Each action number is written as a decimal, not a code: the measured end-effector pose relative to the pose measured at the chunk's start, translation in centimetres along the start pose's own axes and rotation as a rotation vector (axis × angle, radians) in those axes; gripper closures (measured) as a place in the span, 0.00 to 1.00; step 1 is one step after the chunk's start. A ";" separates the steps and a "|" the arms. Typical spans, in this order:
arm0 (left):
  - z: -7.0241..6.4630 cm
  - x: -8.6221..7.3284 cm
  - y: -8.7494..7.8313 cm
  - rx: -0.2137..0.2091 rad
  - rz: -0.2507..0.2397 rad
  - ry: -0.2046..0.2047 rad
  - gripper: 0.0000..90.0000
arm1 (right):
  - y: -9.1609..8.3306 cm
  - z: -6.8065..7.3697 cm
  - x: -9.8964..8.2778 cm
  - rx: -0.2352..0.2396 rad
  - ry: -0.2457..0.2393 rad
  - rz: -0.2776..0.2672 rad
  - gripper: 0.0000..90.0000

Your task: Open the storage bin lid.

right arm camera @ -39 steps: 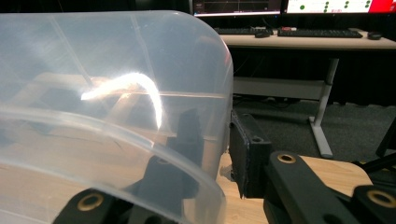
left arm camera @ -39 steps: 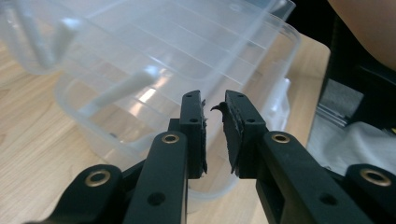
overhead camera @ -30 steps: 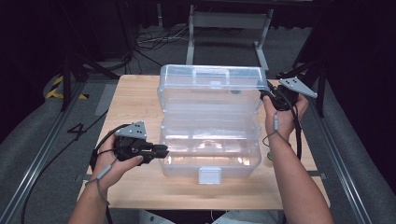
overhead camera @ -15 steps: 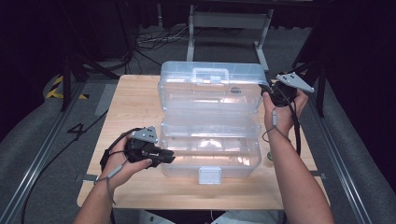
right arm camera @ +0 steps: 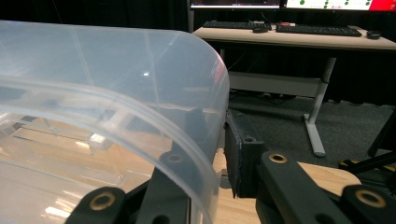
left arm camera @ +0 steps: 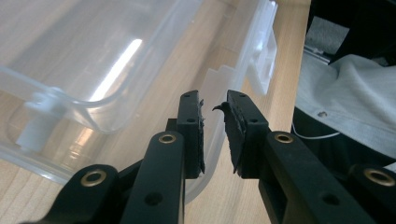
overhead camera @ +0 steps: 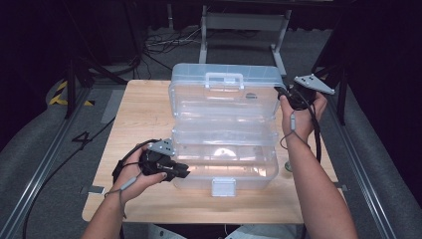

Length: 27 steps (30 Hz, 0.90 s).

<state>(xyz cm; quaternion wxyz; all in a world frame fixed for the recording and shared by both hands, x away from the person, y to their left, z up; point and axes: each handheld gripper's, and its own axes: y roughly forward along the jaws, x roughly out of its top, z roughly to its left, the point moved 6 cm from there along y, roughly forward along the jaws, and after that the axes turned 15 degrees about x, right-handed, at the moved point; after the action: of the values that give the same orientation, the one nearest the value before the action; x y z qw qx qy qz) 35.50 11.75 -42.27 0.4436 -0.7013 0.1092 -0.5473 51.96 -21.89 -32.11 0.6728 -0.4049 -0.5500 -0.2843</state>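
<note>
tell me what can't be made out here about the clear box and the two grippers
- Right gripper in the high view: jaws hidden behind the hand and the lid corner.
- Right gripper view: one jaw blurred behind the lid wall; whether the pads press it is unclear.
- Left gripper: whether the pads touch the box rim between them is unclear.
- Front latch: too small to show detail.
- Box base: glare hides its inside.

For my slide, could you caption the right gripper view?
Right gripper clamps the clear box's raised lid at its edge.
</note>
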 end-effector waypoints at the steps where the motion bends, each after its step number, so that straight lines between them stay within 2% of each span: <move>1: -0.1 0.0 0.1 -0.007 0.001 0.002 0.85 | 0.1 0.0 0.0 0.003 0.002 -0.002 0.88; 7: -0.5 -0.3 0.7 -0.025 0.042 0.032 0.89 | 0.3 -0.2 0.1 0.005 0.008 0.002 0.88; 27: -0.2 -0.7 1.0 -0.068 -0.010 -0.011 0.89 | 1.5 -0.9 0.4 0.004 0.021 0.037 0.88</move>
<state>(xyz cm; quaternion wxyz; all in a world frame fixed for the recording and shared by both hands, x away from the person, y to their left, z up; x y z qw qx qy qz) 35.35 11.50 -43.45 0.4174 -0.7194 0.1217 -0.5418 53.80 -21.89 -32.09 0.6846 -0.4105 -0.5358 -0.2752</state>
